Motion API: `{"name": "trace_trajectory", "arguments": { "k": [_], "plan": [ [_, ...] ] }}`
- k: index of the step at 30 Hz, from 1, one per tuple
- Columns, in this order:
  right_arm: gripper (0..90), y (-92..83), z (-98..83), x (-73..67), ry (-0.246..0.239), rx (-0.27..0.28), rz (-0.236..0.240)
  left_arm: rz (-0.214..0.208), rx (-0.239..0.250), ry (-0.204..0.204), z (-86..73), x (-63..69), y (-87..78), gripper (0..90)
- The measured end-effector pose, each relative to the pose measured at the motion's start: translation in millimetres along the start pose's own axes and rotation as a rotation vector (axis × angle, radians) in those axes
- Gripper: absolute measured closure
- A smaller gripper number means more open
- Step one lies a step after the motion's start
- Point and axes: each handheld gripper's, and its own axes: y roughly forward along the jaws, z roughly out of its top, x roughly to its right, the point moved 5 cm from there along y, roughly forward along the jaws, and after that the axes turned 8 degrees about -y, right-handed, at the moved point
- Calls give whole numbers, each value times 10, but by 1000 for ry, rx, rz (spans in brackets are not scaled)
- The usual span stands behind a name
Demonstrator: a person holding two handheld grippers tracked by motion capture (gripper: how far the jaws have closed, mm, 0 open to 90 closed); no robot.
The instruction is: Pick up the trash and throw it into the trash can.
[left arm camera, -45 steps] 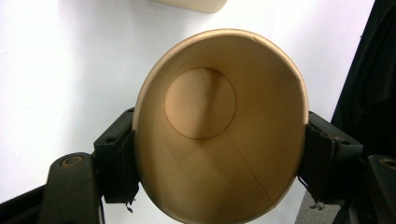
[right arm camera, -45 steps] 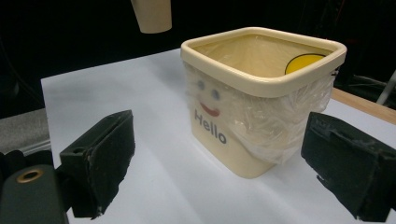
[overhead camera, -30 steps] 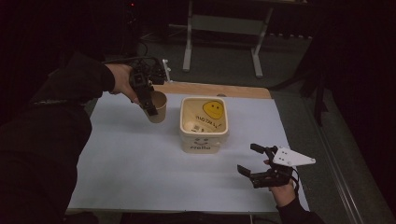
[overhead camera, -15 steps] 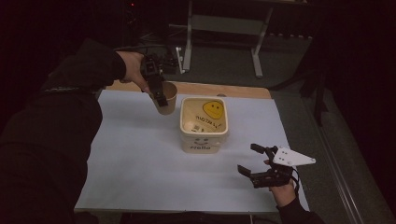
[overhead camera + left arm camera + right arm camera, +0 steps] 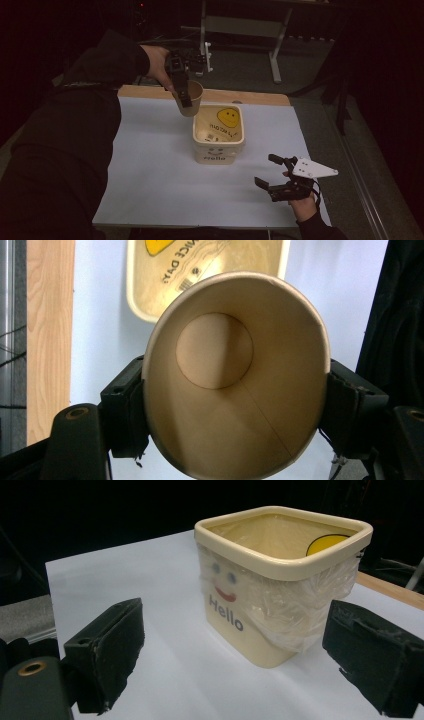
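— Since a moment ago, what is different?
— Lifted higher and carried toward the bench's far edge, the paper cup (image 5: 190,97) is now hanging above the far left corner of the cream tub (image 5: 219,134).
— What is holding it?
— The left claw (image 5: 182,95) is pinching the cup by its sides, mouth tilting toward the claw's camera, empty inside (image 5: 235,370).
— And the tub?
— It is sitting near the middle of the white-covered bench (image 5: 150,165), lined with clear film, "Hello" on its front (image 5: 280,585).
— The other hand?
— The right claw (image 5: 272,172) is resting near the bench's near right corner, jaws spread, gripping nothing.
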Motion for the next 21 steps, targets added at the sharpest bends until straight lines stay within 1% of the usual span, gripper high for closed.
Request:
{"name": "trace_trajectory", "arguments": {
  "k": [5, 6, 9, 12, 13, 18, 19, 20, 21],
  "plan": [
    [96, -3, 1, -2, 0, 1, 2, 3, 2, 22, 132, 19, -39, 268],
    [96, -3, 1, -2, 0, 1, 2, 3, 2, 22, 132, 19, -39, 268],
    [96, -7, 2, -2, 2, 2, 2, -9, 6, 39, 193, 38, -43, 268],
    [96, -9, 1, -2, 2, 1, 2, -12, -7, 42, 246, 52, -22, 268],
    [96, -9, 1, -4, 2, 1, 3, -16, -5, 49, 267, 52, -13, 268],
    [96, -11, -1, -6, -1, 1, 4, -24, -8, 54, 360, 58, 17, 268],
    [96, -12, 0, -8, -2, 0, 5, -15, -7, 56, 379, 54, 21, 268],
    [96, -12, 0, -8, -2, 0, 5, -20, -2, 54, 399, 57, 28, 268],
    [96, -12, -1, -8, -2, -1, 5, -20, -6, 64, 414, 59, 30, 268]
  ]
}}
